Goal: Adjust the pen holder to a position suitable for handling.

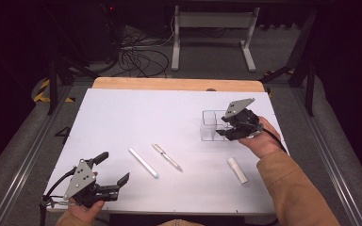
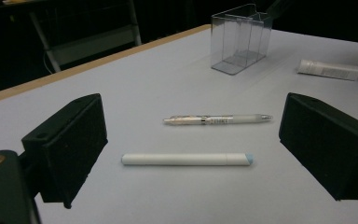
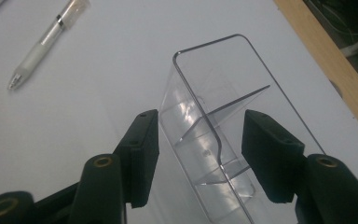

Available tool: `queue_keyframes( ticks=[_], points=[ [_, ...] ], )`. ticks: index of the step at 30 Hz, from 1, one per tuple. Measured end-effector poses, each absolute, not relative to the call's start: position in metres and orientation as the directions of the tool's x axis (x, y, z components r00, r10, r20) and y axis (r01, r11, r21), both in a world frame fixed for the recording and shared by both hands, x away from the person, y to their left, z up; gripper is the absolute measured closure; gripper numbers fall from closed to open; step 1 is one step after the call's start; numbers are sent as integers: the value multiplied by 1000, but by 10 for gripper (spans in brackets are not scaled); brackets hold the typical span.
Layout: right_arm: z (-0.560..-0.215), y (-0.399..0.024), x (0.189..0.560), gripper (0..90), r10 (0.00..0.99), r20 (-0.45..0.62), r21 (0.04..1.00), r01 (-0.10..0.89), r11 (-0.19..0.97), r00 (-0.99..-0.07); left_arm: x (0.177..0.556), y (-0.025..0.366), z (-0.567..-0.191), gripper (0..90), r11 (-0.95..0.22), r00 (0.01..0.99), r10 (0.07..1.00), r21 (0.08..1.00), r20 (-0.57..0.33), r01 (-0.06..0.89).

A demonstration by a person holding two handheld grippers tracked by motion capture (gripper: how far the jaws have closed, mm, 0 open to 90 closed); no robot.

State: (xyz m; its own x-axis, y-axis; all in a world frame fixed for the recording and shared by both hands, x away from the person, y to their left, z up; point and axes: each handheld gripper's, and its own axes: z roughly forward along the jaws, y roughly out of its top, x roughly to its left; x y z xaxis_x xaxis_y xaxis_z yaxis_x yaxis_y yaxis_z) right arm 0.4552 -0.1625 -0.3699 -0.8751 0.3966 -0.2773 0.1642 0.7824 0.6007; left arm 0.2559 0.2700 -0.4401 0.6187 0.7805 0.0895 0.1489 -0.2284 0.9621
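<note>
Clear plastic divided organiser box (image 1: 213,125) sits between the right gripper's (image 3: 200,154) spread jaws, awaiting closure, I judge, while the left gripper (image 1: 107,165) hovers open-jawed.

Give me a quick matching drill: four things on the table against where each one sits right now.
1. clear organizer
2. white marker
3. clear pen
4. white tube

A. nearest the left gripper
B. lying between marker and tube
C. under the right gripper
D. near the person's right sleeve

Pairs: 1-C, 2-A, 3-B, 4-D
</note>
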Motion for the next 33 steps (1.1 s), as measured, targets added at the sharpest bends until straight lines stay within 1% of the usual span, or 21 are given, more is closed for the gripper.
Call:
queue_keyframes(
  ticks=[2,6,12,14,15,16,18,23,24,28,29,30,33],
  points=[
    [-373,-159,459,493,407,-278,587,182,789,-870,256,270,-440,83,-228,619,780,962,89,150],
    [-376,-157,465,518,379,-282,551,175,816,-881,256,270,-440,82,-228,620,780,962,88,150],
    [-383,-152,472,542,368,-269,508,194,839,-890,256,270,-440,82,-229,616,783,962,91,149],
    [-384,-151,472,545,377,-267,510,202,836,-887,256,270,-440,82,-227,616,783,962,90,149],
    [-385,-150,473,549,356,-268,495,189,848,-895,256,271,-440,82,-227,616,783,963,90,149],
    [-388,-147,474,558,368,-267,494,201,846,-891,256,271,-440,83,-227,616,783,962,89,149],
    [-390,-144,476,566,349,-267,481,190,856,-899,256,271,-440,82,-228,616,782,962,90,148],
    [-395,-141,478,585,347,-270,464,194,864,-898,256,271,-440,82,-228,616,783,962,89,150],
    [-397,-141,480,604,333,-273,444,189,876,-903,256,271,-440,82,-227,616,783,962,88,151],
    [-400,-140,481,663,322,-282,430,181,885,-904,256,271,-440,82,-229,616,783,962,89,152],
    [-400,-140,481,663,322,-282,430,181,885,-904,256,271,-440,83,-229,616,783,962,89,152],
    [-399,-140,480,692,308,-297,415,168,894,-904,256,271,-440,82,-228,617,782,962,88,151],
    [-399,-139,480,700,302,-303,416,160,895,-904,256,271,-440,82,-229,616,783,961,89,152]
  ],
)
